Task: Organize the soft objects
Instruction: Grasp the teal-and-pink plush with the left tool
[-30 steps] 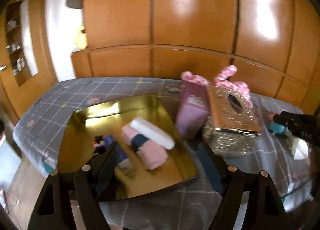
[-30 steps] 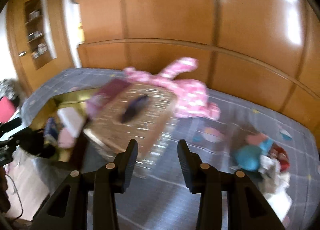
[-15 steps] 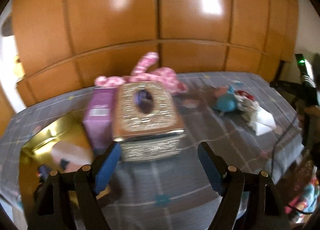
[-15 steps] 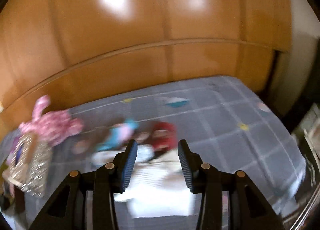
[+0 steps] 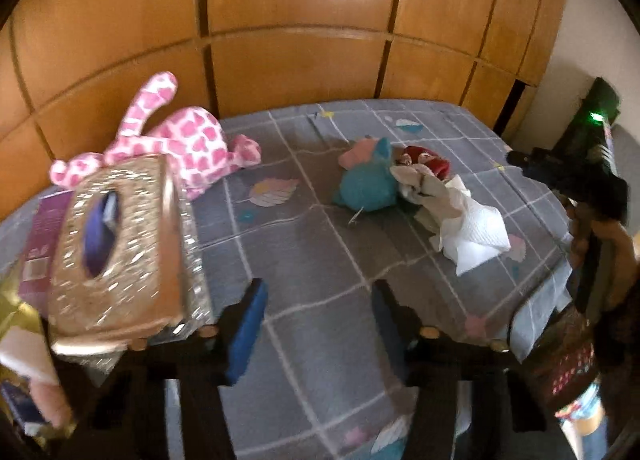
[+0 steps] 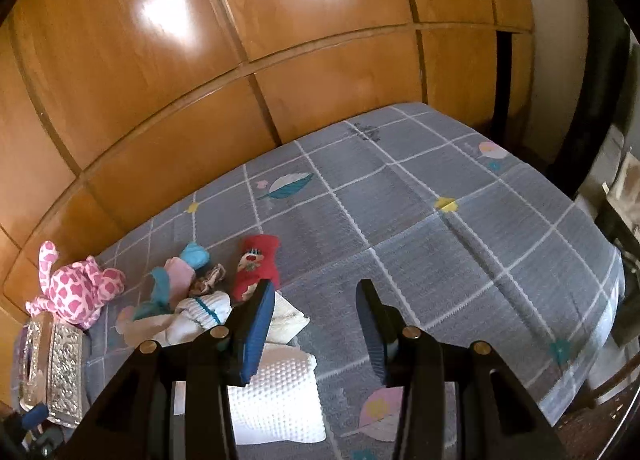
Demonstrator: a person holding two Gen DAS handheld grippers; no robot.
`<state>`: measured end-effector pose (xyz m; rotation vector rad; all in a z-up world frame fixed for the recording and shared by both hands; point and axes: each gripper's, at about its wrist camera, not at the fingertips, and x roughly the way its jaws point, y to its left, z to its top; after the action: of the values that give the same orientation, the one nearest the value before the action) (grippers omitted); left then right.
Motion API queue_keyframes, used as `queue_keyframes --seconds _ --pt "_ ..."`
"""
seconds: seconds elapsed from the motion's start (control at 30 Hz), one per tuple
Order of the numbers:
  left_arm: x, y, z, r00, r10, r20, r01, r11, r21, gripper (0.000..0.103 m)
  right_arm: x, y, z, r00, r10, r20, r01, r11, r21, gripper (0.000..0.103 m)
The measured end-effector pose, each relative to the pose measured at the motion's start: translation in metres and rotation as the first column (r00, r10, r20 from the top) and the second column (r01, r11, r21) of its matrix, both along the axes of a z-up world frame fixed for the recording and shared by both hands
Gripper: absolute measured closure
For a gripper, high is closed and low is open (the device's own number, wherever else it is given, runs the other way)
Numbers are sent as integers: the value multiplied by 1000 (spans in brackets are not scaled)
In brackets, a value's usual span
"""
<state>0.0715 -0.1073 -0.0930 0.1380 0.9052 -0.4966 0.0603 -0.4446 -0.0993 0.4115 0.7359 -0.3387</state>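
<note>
While both hover over the bed point(image 6: 460, 228), left tool point(image 5: 316, 300) apart, empty, right tool point(image 6: 316, 300) apart above the towel point(image 6: 280, 400).

The left gripper point(image 5: 318, 312) hangs above the near edge of the bed with its blue-padded fingers point(image 5: 245, 330) spread wide and nothing between them. The right gripper point(image 6: 316, 320) is also above the near edge, towards the right side, its jaws parted and gripping nothing.
</note>
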Motion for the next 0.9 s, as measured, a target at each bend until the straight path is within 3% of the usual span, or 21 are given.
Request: queue_keyframes --seconds 0.23,0.4,0.67,0.9 --pt "55 -31 -17 993 30 -118 -36 998 -51 51 1 4 -1 999 34 7 -34 999 10 61" --pt "88 -56 -21 990 23 -137 -33 997 -67 34 1 4 -2 999 44 13 -44 998 32 61" --pt "141 -106 -28 983 -21 -180 5 996 -89 26 3 5 -5 998 70 10 -70 995 67 61" --pt "170 -142 -58 981 -22 -193 26 1000 17 26 4 4 -7 997 80 10 -80 992 93 61"
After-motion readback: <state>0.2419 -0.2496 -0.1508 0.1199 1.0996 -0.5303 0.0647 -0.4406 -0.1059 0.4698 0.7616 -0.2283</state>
